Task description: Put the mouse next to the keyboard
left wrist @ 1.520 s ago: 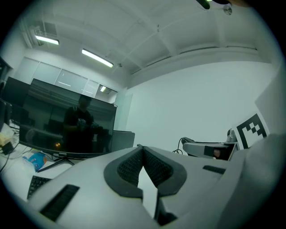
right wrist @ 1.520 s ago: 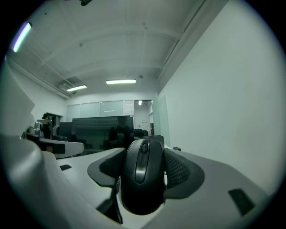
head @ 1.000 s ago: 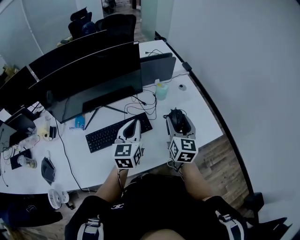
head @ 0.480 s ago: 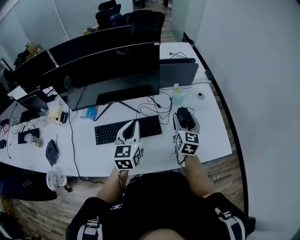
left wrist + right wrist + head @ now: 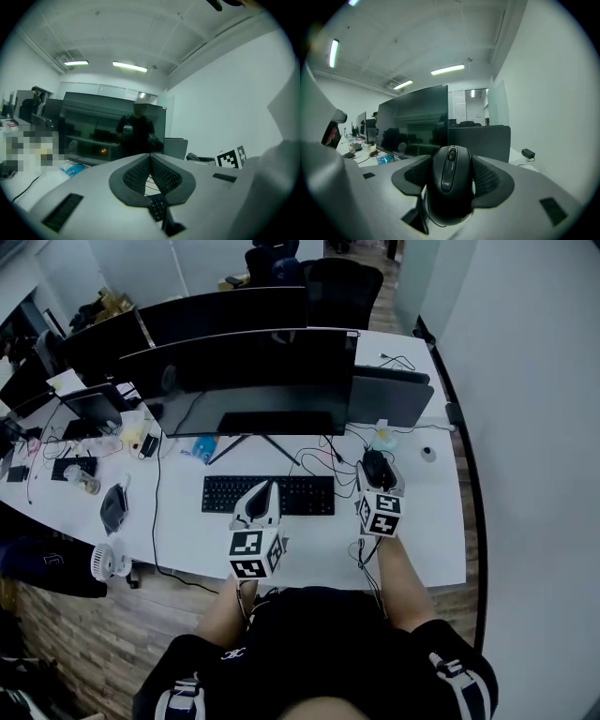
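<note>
A black mouse is clamped between the jaws of my right gripper, held above the white desk just right of the black keyboard. The keyboard lies in front of the wide dark monitor. My left gripper hovers over the keyboard's near edge with its jaws shut and nothing between them; a few keys show through the gap below its pads.
Tangled black cables lie behind the keyboard. A pale bottle and a small round object stand at the back right. A second dark screen stands at the right. Clutter, a fan and more monitors fill the left.
The head view has swung, so the desk now sits more squarely. The right gripper with the mouse stays just right of the keyboard's end; the left gripper holds its place.
</note>
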Demonstrator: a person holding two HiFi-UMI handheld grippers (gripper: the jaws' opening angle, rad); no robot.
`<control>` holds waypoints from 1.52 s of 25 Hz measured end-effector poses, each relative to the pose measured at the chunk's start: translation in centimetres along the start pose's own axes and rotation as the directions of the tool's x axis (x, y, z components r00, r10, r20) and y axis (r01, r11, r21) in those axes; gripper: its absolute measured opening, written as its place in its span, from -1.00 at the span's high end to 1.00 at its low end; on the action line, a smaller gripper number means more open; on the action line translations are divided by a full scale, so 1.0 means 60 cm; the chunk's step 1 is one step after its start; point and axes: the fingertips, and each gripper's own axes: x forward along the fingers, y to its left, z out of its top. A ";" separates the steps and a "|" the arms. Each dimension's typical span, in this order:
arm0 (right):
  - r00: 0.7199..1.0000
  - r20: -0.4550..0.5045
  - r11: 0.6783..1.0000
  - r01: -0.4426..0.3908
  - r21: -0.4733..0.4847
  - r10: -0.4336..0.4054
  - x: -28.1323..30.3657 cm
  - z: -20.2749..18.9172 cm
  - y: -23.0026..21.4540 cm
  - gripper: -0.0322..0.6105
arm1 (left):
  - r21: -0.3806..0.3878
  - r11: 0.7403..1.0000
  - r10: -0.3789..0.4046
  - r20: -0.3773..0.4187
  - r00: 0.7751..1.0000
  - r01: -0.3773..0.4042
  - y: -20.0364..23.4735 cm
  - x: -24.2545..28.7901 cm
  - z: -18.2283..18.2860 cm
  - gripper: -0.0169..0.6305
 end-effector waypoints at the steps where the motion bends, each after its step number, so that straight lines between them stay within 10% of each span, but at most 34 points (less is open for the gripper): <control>1: 1.000 -0.008 1.000 -0.010 -0.002 0.010 0.011 -0.007 -0.002 0.00 | -0.001 1.000 0.013 0.000 1.000 -0.013 0.003 -0.001 -0.001 0.91; 22: 0.957 -0.288 0.999 -0.010 0.033 0.019 0.003 -0.234 -0.018 0.00 | 0.038 0.999 0.029 -0.039 0.999 -0.027 -0.017 0.000 -0.016 0.91; 38: 0.853 -0.519 0.995 0.088 0.052 -0.048 -0.042 -0.385 -0.059 0.00 | 0.045 0.999 0.004 -0.061 0.998 -0.001 -0.046 0.002 -0.032 0.91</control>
